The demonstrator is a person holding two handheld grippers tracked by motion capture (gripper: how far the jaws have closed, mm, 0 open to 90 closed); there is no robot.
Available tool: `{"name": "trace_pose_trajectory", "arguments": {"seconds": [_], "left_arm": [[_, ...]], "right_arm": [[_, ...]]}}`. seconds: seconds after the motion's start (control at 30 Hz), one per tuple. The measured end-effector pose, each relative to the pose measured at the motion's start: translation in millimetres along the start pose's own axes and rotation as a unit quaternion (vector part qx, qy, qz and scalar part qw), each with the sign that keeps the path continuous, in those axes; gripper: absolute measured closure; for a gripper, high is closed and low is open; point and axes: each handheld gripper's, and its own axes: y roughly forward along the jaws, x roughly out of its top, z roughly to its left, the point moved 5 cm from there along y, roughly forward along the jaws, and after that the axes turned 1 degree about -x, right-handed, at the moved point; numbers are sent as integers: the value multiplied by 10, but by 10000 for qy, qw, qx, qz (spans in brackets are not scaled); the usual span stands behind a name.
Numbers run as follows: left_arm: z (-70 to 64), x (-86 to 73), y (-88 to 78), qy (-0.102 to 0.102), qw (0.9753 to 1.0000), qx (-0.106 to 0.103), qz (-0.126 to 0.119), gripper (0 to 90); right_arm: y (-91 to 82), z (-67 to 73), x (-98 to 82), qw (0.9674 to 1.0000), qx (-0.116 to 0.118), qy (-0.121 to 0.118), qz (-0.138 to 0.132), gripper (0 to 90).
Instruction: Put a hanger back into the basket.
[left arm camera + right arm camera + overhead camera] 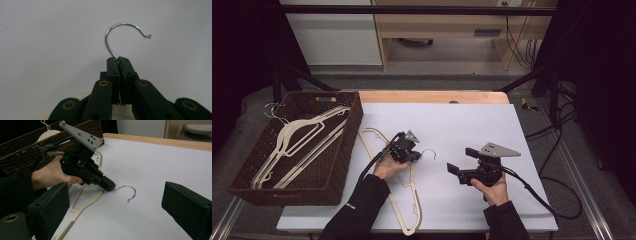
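1. On the white sheet that covers the bench (472, 125), a cream plastic clothes hanger with a chrome wire hook (409, 200) lies flat, just beside the brown woven basket (349, 145), its long body running toward the person and its hook (125, 33) pointing toward the middle of the sheet.

2. At the neck of that hook the left tongs (418, 156) are closed tight. The left gripper view shows the two black jaws pressed together with the wire coming out from between them, so they grip the thin metal stem rather than the broad plastic shoulder. I judge that the stem is chosen because it is the one narrow part that slim jaws can pinch firmly, and the hanger can dangle from it once lifted.

3. Beside the hanger, on the person's right, the right tongs (458, 169) hover with the jaws standing wide apart and nothing between them. In the right gripper view they frame the hook and the left tongs from a short way off. That stance reads as waiting: ready to steady the hanger, yet well apart from it now.

4. Inside the basket several similar cream hangers (299, 145) are stacked with their hooks at the far left corner. The pile suggests where the gripped hanger belongs, and the grip on the hook would let it be lowered in the same direction as the rest.

5. Against the bench the hanger's body looks fully supported, so by my reading the lift has not begun.
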Motion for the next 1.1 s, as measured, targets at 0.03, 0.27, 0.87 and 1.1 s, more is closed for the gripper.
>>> {"name": "trace_pose_trajectory", "arguments": {"seconds": [0.03, 0.27, 0.87, 1.1], "left_arm": [[-9, 2, 1, 35, 10000, 30, -6, 884], [-7, -6, -32, 251, 9995, 185, 16, 889], [-116, 33, -481, 278, 9951, 410, -859, 888], [-141, 25, -578, 294, 9936, 450, -994, 888]], "right_arm": [[20, 1, -6, 10000, 17, 8, 7, 84], [184, 46, -60, 9998, 114, 53, 166, 98], [685, 328, -175, 9979, 334, 95, 555, 162], [878, 436, -208, 9964, 444, 189, 691, 201]]}}
